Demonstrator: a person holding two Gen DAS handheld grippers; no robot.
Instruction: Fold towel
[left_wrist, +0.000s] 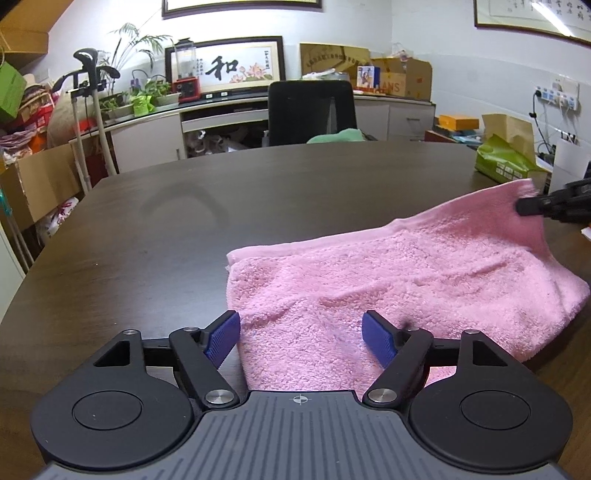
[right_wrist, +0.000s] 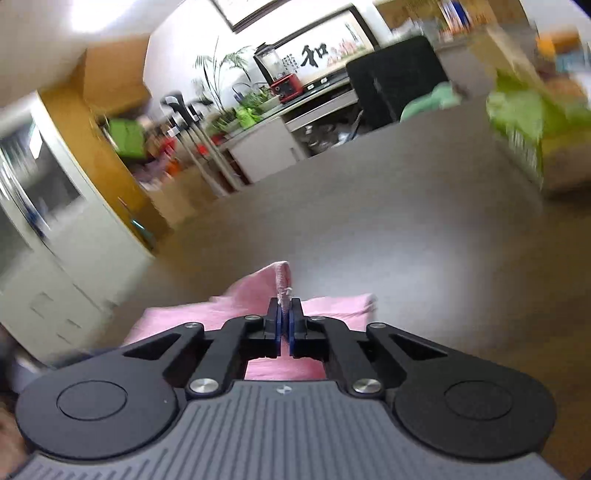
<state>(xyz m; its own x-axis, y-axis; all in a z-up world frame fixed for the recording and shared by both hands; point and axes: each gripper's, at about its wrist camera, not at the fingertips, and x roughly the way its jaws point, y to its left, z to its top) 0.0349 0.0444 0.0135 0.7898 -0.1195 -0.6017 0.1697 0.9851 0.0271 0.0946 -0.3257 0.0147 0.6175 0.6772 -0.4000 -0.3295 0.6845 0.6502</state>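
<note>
A pink towel (left_wrist: 399, 280) lies folded over on the dark wooden table (left_wrist: 177, 221), right of centre in the left wrist view. My left gripper (left_wrist: 301, 338) is open, its blue pads over the towel's near left edge, holding nothing. My right gripper (right_wrist: 284, 323) is shut on a corner of the pink towel (right_wrist: 282, 277) and lifts it off the table. In the left wrist view that raised corner meets the right gripper's black finger (left_wrist: 532, 205) at the far right. The right wrist view is blurred.
A black office chair (left_wrist: 310, 110) stands behind the table's far edge with a green cloth (left_wrist: 336, 134) on it. A green packet (left_wrist: 506, 158) and boxes sit at the table's right end. Cabinets, plants and cartons line the back wall.
</note>
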